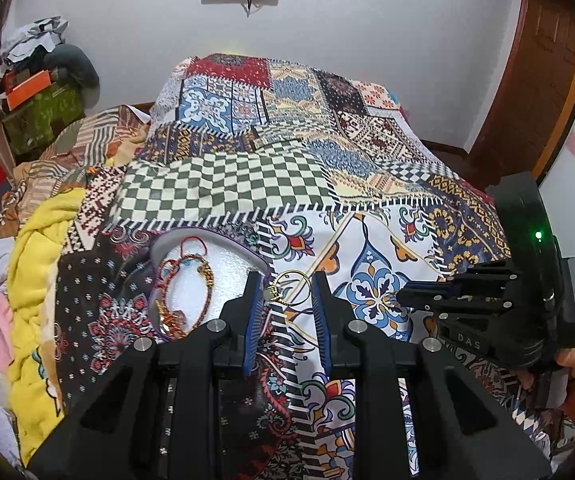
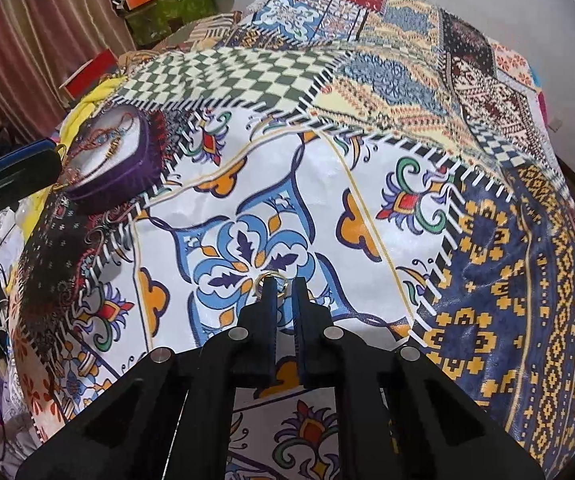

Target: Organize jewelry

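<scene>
While our left gripper (image 1: 287,292) hangs wide open around a thin gold hoop (image 1: 292,289) on the slick patterned bedspread (image 1: 387,240), our right gripper (image 2: 283,292), nearly closed, straddles a small gold ring (image 2: 273,279); grip unclear. We should pinch low, then carry to the purple padded tray (image 2: 127,176).
</scene>
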